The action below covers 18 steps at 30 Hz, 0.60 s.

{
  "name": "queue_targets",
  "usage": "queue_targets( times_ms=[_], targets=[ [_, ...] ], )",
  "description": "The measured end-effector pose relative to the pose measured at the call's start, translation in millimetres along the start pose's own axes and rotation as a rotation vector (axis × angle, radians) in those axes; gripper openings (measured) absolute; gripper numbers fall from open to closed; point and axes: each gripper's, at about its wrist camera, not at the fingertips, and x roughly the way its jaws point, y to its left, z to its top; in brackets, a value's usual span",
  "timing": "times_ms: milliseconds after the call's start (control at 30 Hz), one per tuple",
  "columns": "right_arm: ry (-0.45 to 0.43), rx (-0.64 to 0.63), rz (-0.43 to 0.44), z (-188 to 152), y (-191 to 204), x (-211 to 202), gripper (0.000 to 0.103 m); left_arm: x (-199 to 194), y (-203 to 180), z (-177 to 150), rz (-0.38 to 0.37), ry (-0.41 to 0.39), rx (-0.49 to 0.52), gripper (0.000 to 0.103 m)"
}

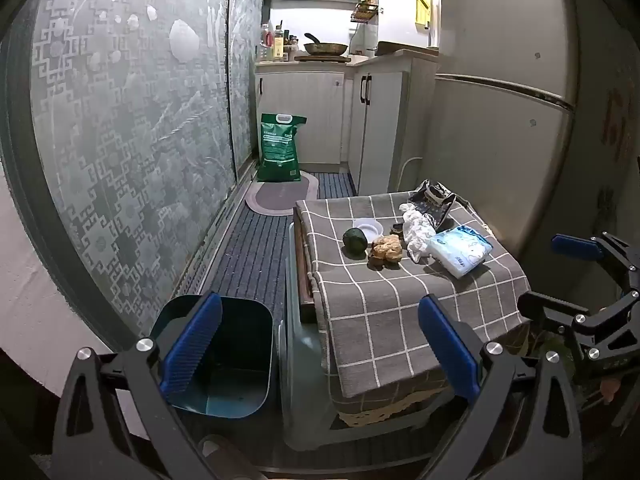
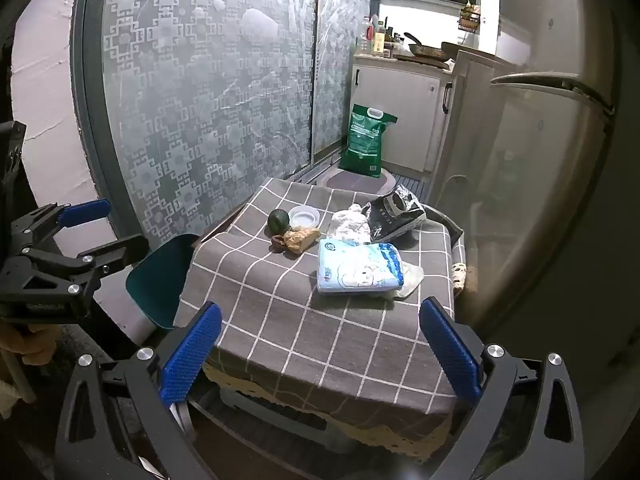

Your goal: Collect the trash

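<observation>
A low table under a grey checked cloth carries the trash. On it lie a dark green round item, a white lid, a brown crumpled wad, a white crumpled tissue, a black snack bag and a blue-white tissue pack. A teal bin stands on the floor left of the table. My left gripper is open above the bin's edge. My right gripper is open over the table's near edge. Neither holds anything.
A patterned glass sliding door runs along the left. A fridge stands right of the table, with white cabinets behind. A green sack and an oval mat sit on the striped floor.
</observation>
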Motion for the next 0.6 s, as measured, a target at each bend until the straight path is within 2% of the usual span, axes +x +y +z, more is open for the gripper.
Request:
queue_targets(
  times_ms=[600],
  targets=[
    [-0.009, -0.004, -0.010, 1.2, -1.2, -3.3, 0.100, -4.4, -0.4, 0.5, 0.004, 0.007, 0.002, 0.100]
  ],
)
